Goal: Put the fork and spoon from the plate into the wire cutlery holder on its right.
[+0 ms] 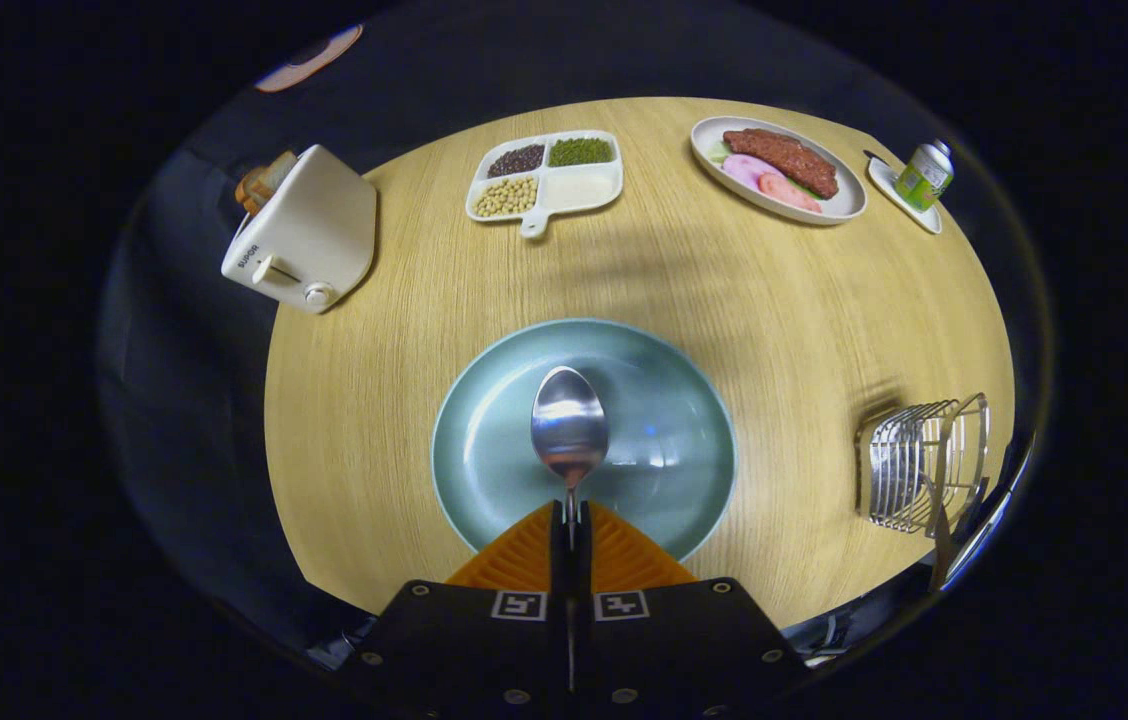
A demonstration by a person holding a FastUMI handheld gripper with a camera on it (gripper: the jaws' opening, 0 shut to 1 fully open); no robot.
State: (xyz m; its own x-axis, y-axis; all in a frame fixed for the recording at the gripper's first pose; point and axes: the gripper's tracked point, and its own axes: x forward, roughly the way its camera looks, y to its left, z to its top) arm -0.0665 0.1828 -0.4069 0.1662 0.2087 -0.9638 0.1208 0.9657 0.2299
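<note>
Gripper view: gripper (pixel 571 522) clamped on spoon (pixel 570 426) handle over plate (pixel 484 440). Round wood table (pixel 744 300) (dark booth around), wire cutlery holder (pixel 919 462) to the right.

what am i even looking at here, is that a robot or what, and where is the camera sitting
No robot arm here: a person holds a two-finger gripper in one hand, and a fisheye camera rides on it, looking forward along the fingers. That is why the picture looks round and bent.

The fingers are shut on the handle of a spoon, whose bowl hangs over a pale blue plate on a round wooden table. To the plate's right stands the wire cutlery holder, where the spoon should go; something metal already leans in it, possibly the fork.

Beyond the plate lie a divided dish of beans and grains, a plate of food, a small green bottle and a white toaster with bread in it.
</note>
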